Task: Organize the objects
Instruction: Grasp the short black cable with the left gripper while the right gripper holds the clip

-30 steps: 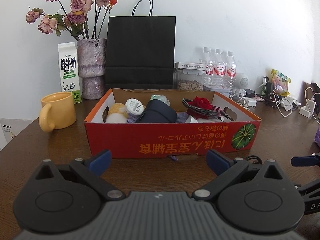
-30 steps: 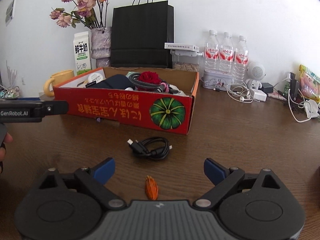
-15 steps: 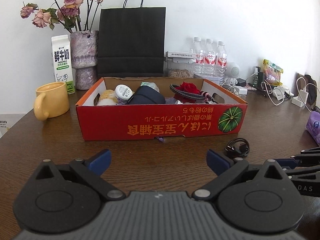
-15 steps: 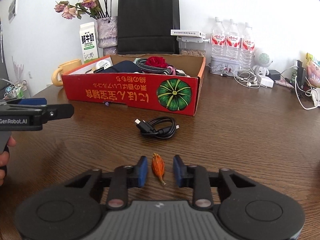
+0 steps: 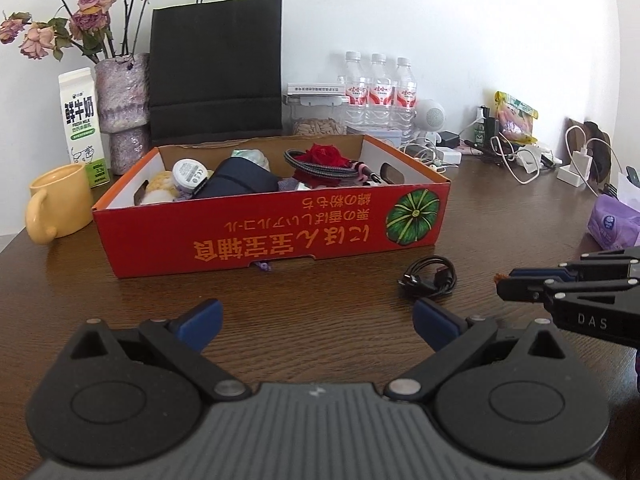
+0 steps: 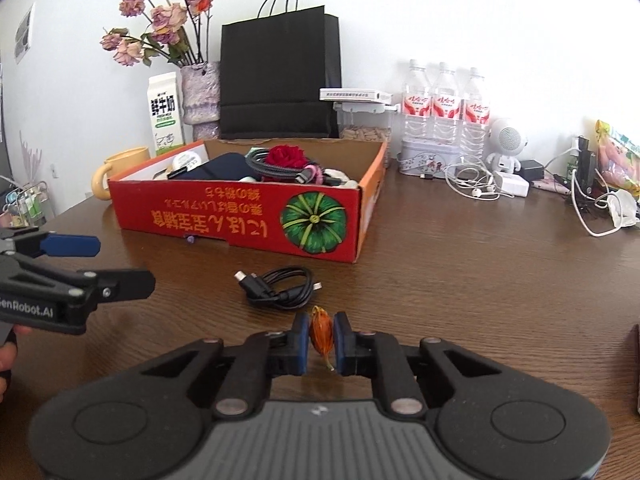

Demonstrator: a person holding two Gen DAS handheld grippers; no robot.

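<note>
A: Item one, right gripper (image 6: 321,340)?
B: Pads closed on a small dried orange flower bud (image 6: 321,334), low over the wooden worktop (image 6: 460,280). The bud's stem tip sticks out behind the pads.

A: Just ahead of it?
B: A coiled black cable (image 6: 280,290), lying on the worktop a little left of the fingertips, apart from the bud.

A: Beyond the cable?
B: A red cardboard box (image 6: 248,216) with a green pumpkin print, holding a red rose, braided cord, a dark pouch and other small things.

A: Item two, left gripper (image 5: 318,314)?
B: Jaws wide apart, nothing between them, hovering over bare worktop. The box sits straight ahead; the cable lies just ahead of its right finger.

A: Further out?
B: Behind the box, a black paper bag (image 5: 216,68); left of the box, a yellow mug (image 5: 60,206).
</note>
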